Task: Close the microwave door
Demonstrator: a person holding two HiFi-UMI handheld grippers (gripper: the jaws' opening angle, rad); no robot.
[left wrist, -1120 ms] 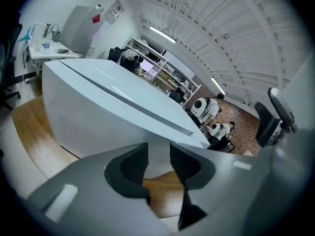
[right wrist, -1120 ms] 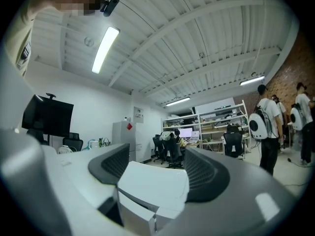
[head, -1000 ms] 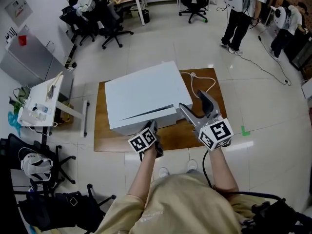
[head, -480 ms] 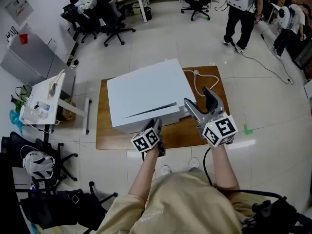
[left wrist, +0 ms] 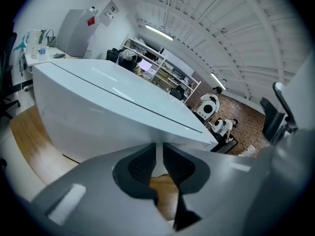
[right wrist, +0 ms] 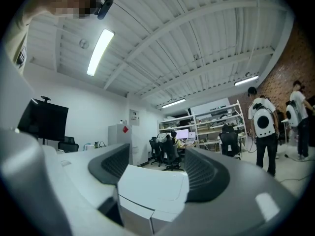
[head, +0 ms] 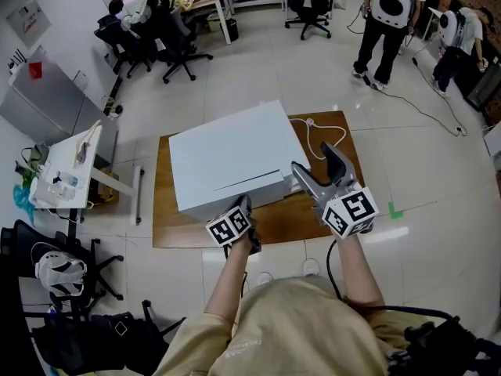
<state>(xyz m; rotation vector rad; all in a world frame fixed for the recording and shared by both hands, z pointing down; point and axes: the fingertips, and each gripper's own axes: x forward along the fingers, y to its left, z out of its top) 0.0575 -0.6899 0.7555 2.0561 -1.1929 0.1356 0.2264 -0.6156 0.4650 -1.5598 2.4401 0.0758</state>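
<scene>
A white microwave (head: 227,151) lies on a low wooden board (head: 282,222); its front face turns toward me, with a thin dark seam across the top near the front. My left gripper (head: 244,203) rests at the front edge, fingertips against or just off the front face. Its jaws (left wrist: 158,149) have just been closing and are shut with nothing between them. My right gripper (head: 311,161) hangs open over the microwave's right front corner. That white corner (right wrist: 152,186) shows beyond its spread pads (right wrist: 115,163), untouched.
A white power cable (head: 317,131) curls over the board behind the right gripper. To the left stand a small white table (head: 66,163) and a black chair (head: 55,265). Office chairs (head: 176,37) and standing people (head: 383,22) fill the far floor.
The dark gap across the microwave's top near the front has thinned to a fine seam. Both grippers have stayed about where they were.
</scene>
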